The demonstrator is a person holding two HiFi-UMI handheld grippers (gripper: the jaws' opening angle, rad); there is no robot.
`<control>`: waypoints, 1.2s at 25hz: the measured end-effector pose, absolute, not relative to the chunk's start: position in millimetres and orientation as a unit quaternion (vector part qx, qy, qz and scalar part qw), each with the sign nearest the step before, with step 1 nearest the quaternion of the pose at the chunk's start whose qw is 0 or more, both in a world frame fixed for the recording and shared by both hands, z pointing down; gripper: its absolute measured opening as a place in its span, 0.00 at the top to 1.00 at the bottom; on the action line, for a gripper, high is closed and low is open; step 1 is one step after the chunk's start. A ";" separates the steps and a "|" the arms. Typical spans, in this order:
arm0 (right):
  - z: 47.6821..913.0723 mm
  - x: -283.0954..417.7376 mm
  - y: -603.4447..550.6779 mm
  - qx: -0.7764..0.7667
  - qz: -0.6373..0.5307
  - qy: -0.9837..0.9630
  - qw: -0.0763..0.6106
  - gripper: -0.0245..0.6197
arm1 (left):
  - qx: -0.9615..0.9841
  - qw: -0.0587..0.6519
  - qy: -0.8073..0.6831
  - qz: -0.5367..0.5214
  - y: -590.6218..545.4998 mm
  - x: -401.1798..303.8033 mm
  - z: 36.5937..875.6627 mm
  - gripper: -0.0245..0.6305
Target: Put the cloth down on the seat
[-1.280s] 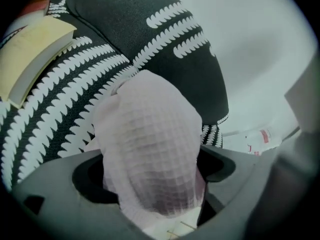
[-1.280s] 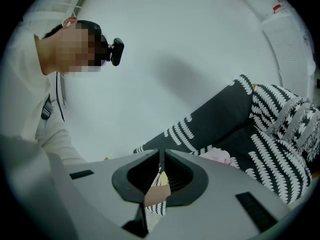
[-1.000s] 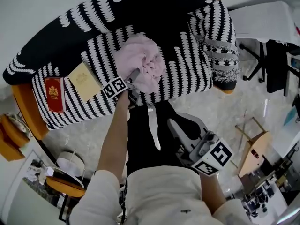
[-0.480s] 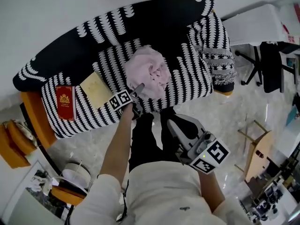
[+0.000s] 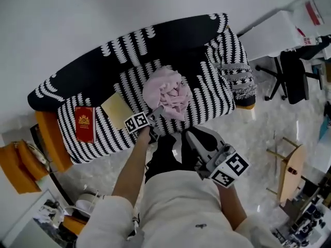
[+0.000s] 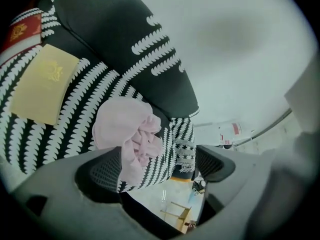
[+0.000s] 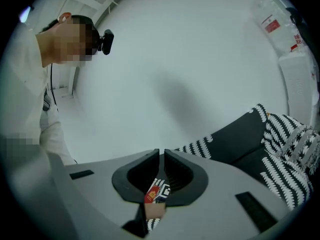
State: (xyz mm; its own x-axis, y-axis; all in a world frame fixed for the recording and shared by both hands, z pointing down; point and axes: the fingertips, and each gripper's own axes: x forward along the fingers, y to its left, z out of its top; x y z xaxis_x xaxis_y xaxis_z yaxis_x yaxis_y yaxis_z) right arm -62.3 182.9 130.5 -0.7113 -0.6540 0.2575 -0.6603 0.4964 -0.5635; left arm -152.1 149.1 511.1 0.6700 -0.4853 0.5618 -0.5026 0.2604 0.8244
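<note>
A crumpled pink cloth (image 5: pixel 168 91) lies on the middle of the black-and-white patterned sofa seat (image 5: pixel 207 92). My left gripper (image 5: pixel 157 110) sits at the cloth's near edge, by the front of the seat, and is open. In the left gripper view the cloth (image 6: pixel 127 129) shows just ahead between the wide-apart jaws of my left gripper (image 6: pixel 157 169), its lower fold close to the left jaw. My right gripper (image 5: pixel 189 135) hangs lower, in front of the sofa over the person's dark trousers. It is shut with nothing in it (image 7: pixel 161 156).
A red book (image 5: pixel 85 124) and a pale yellow booklet (image 5: pixel 116 107) lie on the left of the seat. A fringed patterned cushion (image 5: pixel 237 74) covers the right armrest. An office chair (image 5: pixel 295 71), a white table (image 5: pixel 274 32) and a wooden stand (image 5: pixel 289 172) are to the right.
The left gripper has drawn back a little from the cloth's middle to its near edge. The cloth stays on the seat. The head view has shifted.
</note>
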 end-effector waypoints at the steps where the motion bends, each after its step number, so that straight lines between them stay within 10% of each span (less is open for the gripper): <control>1: 127.0 -63.8 184.2 0.381 0.324 -0.866 0.003 0.95 | 0.613 0.680 -0.402 0.007 150.8 -153.1 504.4 0.24; 18: 85.4 -45.5 195.9 0.354 0.265 -0.897 -0.007 0.95 | 0.701 0.593 -0.394 -0.020 175.8 -156.4 379.4 0.32; 30: 104.5 -2.2 253.2 0.315 0.282 -0.906 0.034 0.95 | 0.789 0.399 -0.465 0.039 237.0 -121.4 289.8 0.77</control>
